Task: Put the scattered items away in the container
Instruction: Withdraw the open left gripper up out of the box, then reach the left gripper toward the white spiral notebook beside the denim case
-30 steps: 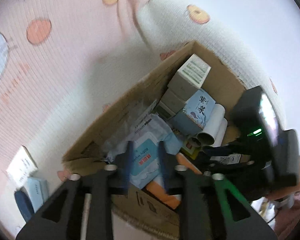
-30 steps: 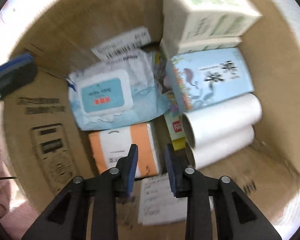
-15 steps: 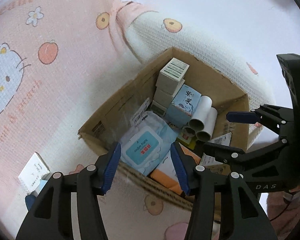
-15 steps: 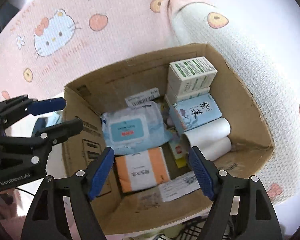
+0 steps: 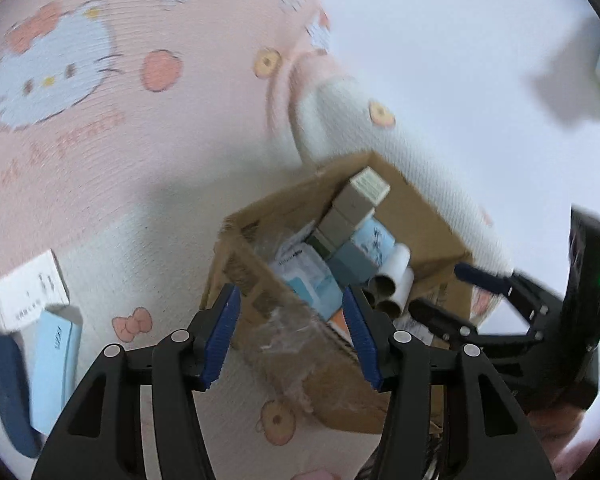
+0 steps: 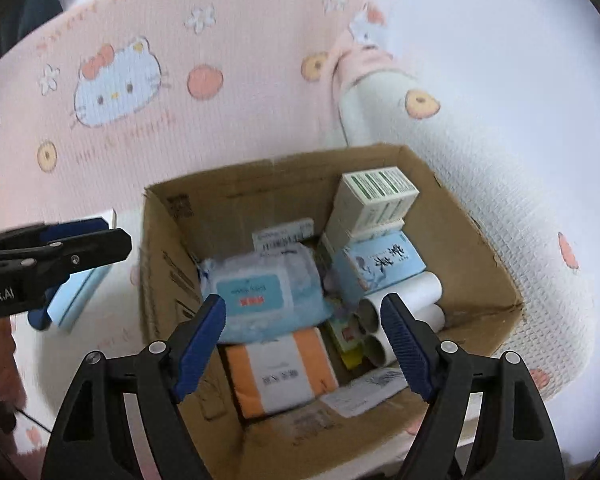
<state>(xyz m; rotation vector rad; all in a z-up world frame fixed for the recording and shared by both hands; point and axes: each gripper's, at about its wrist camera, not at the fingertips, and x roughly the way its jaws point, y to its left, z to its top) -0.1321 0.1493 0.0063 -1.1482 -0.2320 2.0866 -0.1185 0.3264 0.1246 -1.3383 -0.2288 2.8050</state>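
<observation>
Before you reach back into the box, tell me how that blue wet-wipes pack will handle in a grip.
The wet-wipes pack looks like a soft film pouch, so it will probably sag and dent between the pads. Its wrinkled wrapper looks glossy and may slip. It lies flat in the cardboard box, so it seems unlikely to roll.

Box [image 6: 476, 240] open at the top, way in from above clear. Floor inside crowded: wipes [image 6: 260, 296] and orange pack [image 6: 280, 372] on the left, stacked cartons [image 6: 376, 196] and two tubes [image 6: 404, 300] on the right. Bare cardboard only at the far wall and near right corner. Left gripper [image 6: 56, 252] hangs just beside the box's left wall. Blanket [image 6: 228, 128] beyond lies free.
</observation>
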